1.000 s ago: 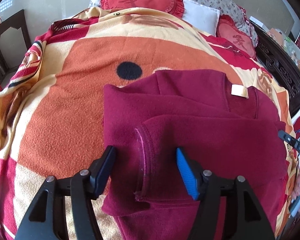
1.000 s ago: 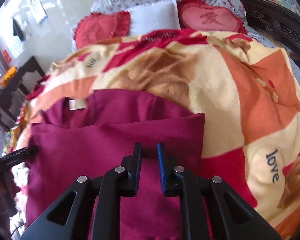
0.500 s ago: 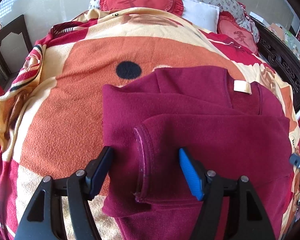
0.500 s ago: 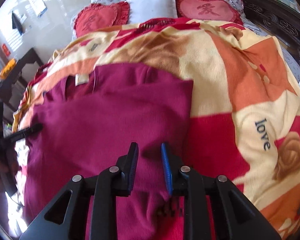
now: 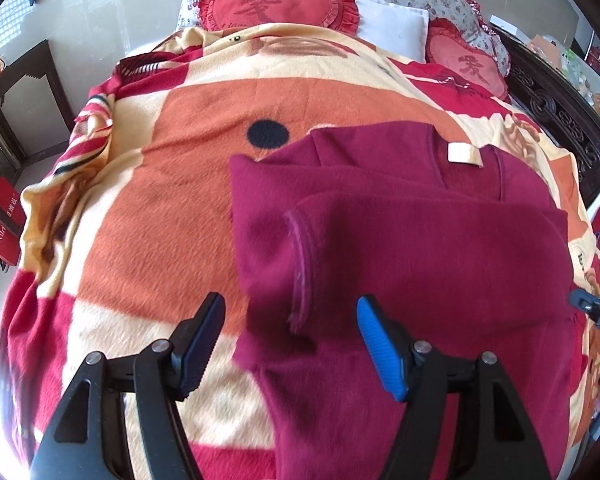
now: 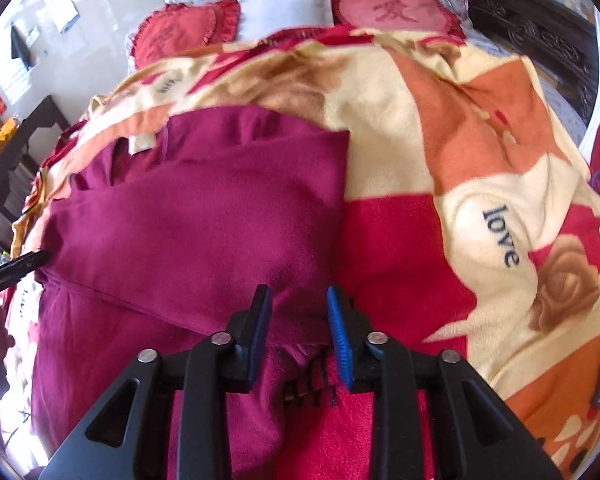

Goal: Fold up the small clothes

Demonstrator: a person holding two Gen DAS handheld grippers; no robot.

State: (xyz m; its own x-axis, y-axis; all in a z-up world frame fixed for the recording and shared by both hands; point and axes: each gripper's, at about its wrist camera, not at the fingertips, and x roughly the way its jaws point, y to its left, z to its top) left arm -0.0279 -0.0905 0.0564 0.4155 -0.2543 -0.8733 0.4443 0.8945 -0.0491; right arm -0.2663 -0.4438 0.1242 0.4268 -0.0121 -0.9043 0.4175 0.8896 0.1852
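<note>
One maroon garment (image 5: 420,264), one patterned blanket (image 5: 148,200), two heart-shaped red cushions (image 5: 276,4), one white pillow (image 5: 392,30).

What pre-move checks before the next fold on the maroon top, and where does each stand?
1. Left gripper open: ok, fingers spread wide with nothing between them.
2. Left gripper lined up on fabric: ok, it straddles the folded sleeve cuff at the maroon top's left edge.
3. Right gripper free of cloth: cannot tell, fingers are partly apart over the top's right edge; contact is unclear.
4. Sleeves folded in: ok, one sleeve lies across the body below the neck label.
5. Top lying flat on the blanket: ok, no big bunching visible.
6. Lower hem position: cannot tell, it runs out of both views.
</note>
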